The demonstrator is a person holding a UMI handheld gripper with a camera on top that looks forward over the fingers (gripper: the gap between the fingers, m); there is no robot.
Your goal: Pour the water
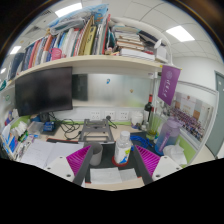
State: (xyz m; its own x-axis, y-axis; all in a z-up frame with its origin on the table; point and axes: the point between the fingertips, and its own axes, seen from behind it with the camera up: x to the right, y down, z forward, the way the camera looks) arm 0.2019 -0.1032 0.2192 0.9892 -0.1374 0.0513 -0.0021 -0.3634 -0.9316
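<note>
Pink-padded fingers (112, 165) are spread wide, holding nothing, with a white bottle (122, 152) standing between them on the cluttered surface (50, 152). I'd centre on it, then squeeze evenly before lifting so it doesn't tip.

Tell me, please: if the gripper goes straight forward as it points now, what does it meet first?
Probably the small white bottle with the red label, which stands just ahead between the open fingers of the gripper. Depth is unclear.
</note>
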